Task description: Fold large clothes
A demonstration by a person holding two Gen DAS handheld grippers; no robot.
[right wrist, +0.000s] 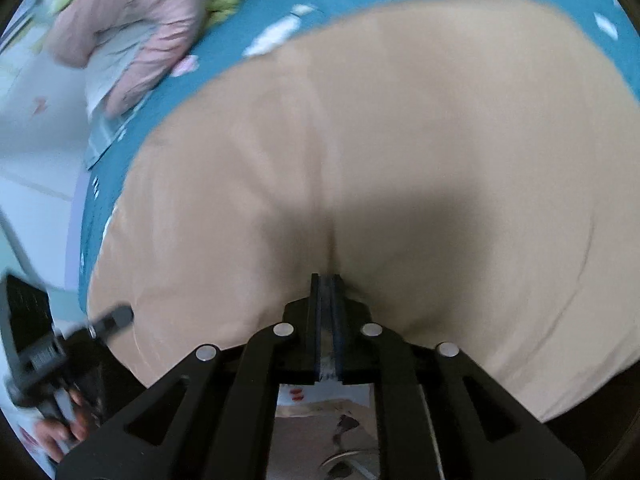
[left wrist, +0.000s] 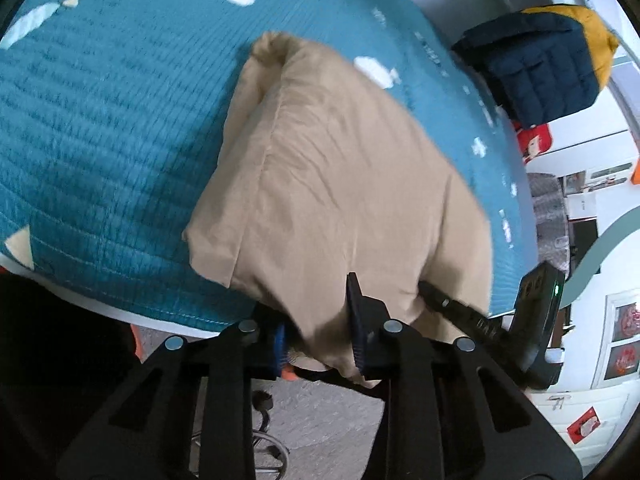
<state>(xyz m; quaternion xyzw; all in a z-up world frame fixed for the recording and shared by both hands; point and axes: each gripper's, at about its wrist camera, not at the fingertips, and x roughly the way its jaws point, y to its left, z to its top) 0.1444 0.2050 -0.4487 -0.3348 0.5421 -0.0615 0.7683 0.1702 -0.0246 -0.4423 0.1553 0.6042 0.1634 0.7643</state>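
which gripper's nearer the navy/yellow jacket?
Left. The left gripper sees the navy and yellow jacket beyond the bed edge; the right gripper, gripping the tan garment, doesn't.

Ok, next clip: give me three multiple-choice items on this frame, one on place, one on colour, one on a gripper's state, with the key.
1. Where does the beige garment lie?
A. on the teal bedspread
B. on the floor
C. on a chair

2. What colour is the padded jacket past the bed's edge?
A. red with white
B. navy with mustard yellow
C. green with grey

3. How is the right gripper?
A. wide open above the cloth
B. shut on beige fabric
C. out of view

Key:
1 A, the garment is spread across the teal quilted cover.
2 B, the quilted body is dark blue and the hood part yellow.
3 B, its two fingers are pressed together with a pinch of cloth puckering at the tips; the left gripper also has fabric between its fingers.
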